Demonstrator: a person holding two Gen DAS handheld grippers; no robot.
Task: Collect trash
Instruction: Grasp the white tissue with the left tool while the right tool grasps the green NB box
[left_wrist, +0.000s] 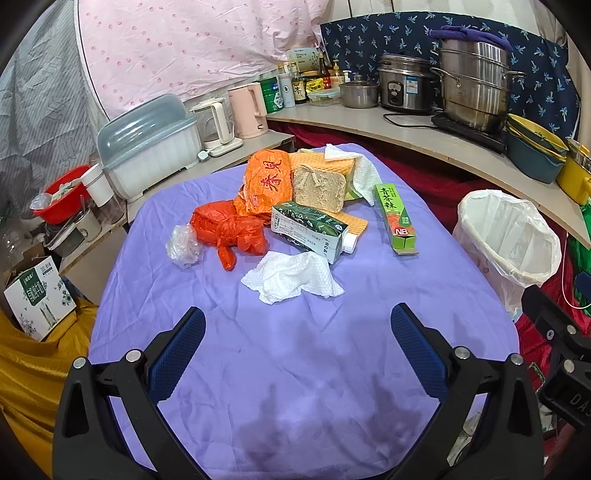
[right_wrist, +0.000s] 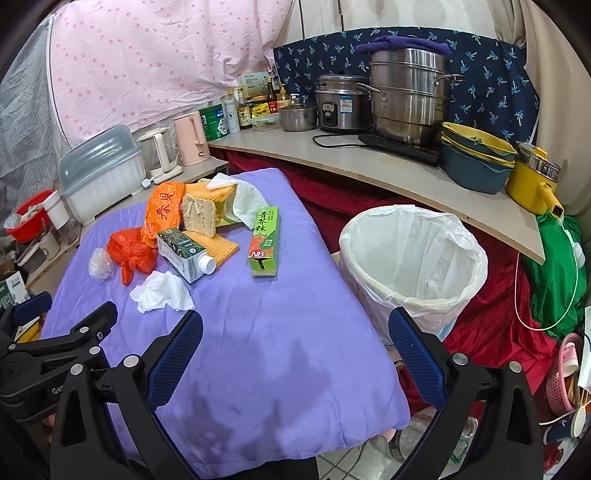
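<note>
We hold the left gripper (left_wrist: 297, 328) over the near, bare part of the purple cloth (left_wrist: 295, 369), its blue pads spread wide and gripping nothing. The right gripper (right_wrist: 295, 328) hangs at the cloth's right edge, spread just as wide and empty too.

The trash lies heaped in the middle and upper part of the left view. Nearest us is a crumpled white tissue (left_wrist: 291, 277). Just above it lies a green carton (left_wrist: 310, 230) on its side, cap pointing right. To its left sit a knotted red plastic bag (left_wrist: 229, 230) and a clear plastic wad (left_wrist: 183, 245) touching it. Behind them lie an orange wrapper (left_wrist: 267, 182), a brown sponge (left_wrist: 319, 188), a yellow waffle cloth (left_wrist: 354, 221) and another white paper towel (left_wrist: 364, 175), all overlapping. A green box (left_wrist: 397, 221) lies apart, to the right of the heap.

The white-lined bin (right_wrist: 413, 258) stands off the cloth, in the centre right of the right view, mouth open.

Along the upper edge, a shelf (right_wrist: 351, 166) carries steel pots (right_wrist: 406, 96), a rice cooker (right_wrist: 341, 103), bottles and stacked bowls (right_wrist: 476, 155); a pink kettle (left_wrist: 249, 109) and a lidded dish rack (left_wrist: 147, 147) stand upper left.
</note>
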